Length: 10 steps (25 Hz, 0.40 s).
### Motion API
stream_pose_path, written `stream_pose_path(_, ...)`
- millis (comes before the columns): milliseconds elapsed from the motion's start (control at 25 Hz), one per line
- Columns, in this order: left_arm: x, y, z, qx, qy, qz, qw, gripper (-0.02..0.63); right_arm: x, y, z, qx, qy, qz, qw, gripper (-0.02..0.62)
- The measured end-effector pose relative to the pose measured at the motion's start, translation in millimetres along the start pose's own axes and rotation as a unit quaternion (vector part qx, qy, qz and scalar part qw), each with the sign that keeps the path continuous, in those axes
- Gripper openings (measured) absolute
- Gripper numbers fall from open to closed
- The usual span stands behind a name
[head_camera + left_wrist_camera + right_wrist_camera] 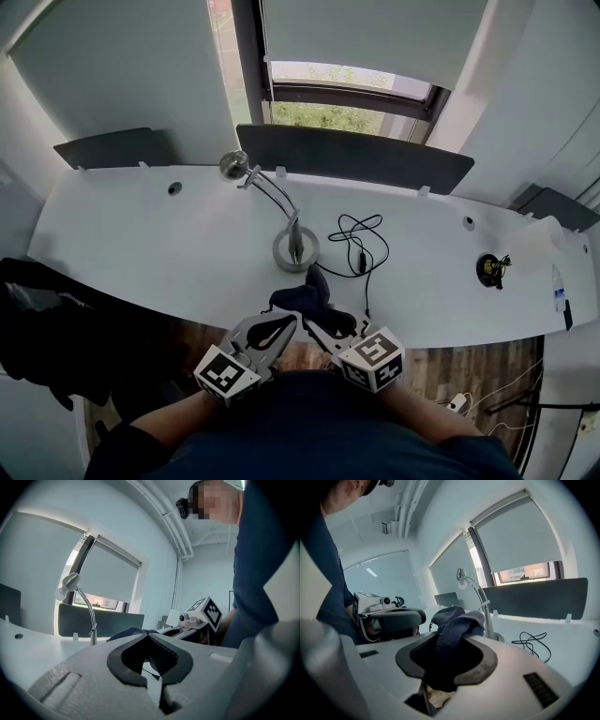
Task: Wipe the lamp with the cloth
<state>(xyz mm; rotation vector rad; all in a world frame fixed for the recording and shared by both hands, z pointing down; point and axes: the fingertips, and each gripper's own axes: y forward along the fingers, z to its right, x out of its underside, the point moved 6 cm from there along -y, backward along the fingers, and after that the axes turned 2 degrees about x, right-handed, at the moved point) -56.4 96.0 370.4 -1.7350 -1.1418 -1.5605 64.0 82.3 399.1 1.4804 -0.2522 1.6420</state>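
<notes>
The desk lamp [295,247] stands mid-desk on a round grey base, and its thin arm curves up-left to a small head [233,165]. A dark blue cloth [302,298] hangs at the desk's front edge, just before the base. My right gripper [316,322] is shut on it, and the cloth [454,620] bulges out between its jaws. My left gripper [291,319] lies close beside it on the left, shut and holding nothing. The lamp [89,616] rises beyond the left gripper [149,637]. In the right gripper view the lamp [480,595] stands behind the cloth.
A black cable [357,240] loops on the white desk [141,244] right of the lamp base. A small black object [489,269] and a white cup [538,240] sit far right. Dark partition panels [356,155] line the back edge. A dark garment [42,319] hangs at left.
</notes>
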Motion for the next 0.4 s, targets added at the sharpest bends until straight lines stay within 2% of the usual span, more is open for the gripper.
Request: stream_pose_path(400, 2.2, -7.2, 5.2, -0.008, 0.007, -0.001, 0.9999, 0.006, 4.3, -1.7, -8.5, -0.006, -0.004, -0.004, 1.0, 0.121)
